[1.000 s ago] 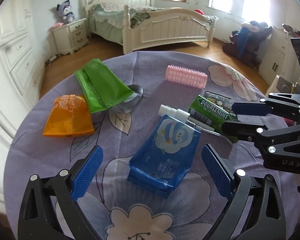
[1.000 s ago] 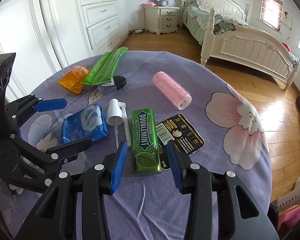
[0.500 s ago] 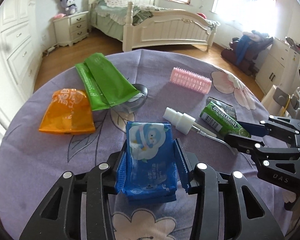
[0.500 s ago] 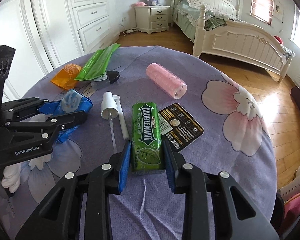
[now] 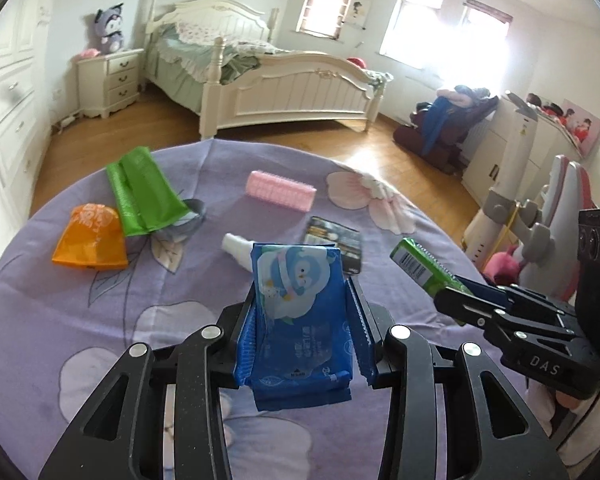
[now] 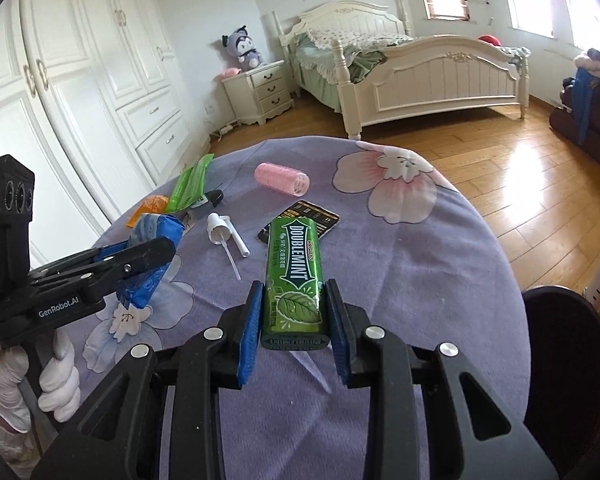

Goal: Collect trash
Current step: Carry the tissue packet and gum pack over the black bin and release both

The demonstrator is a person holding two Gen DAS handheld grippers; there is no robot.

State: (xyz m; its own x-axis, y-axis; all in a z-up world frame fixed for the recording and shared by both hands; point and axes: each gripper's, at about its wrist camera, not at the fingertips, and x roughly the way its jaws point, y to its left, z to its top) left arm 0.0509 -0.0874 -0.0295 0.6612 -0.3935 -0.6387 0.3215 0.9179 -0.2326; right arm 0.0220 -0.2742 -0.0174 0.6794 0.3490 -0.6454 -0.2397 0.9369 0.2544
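Note:
My left gripper (image 5: 302,316) is shut on a blue tissue pack (image 5: 300,312) and holds it above the round table with the purple flowered cloth (image 5: 60,320). My right gripper (image 6: 294,320) is shut on a green Doublemint gum pack (image 6: 294,272), lifted off the table; this pack also shows in the left wrist view (image 5: 424,270). Left on the cloth are an orange wrapper (image 5: 90,238), a green pouch (image 5: 144,192), a pink hair roller (image 5: 280,191), a white spray nozzle (image 6: 222,232) and a black packet (image 5: 336,238).
A small black dish (image 5: 188,220) lies under the green pouch's end. A dark round bin rim (image 6: 568,360) shows at the right of the table. A white bed (image 5: 284,92), a nightstand (image 5: 110,80) and wardrobes (image 6: 80,80) stand beyond the table.
Both grippers closed on their items and lifted them: the left took the blue tissue pack, the right took the Doublemint pack, uncovering the black packet.

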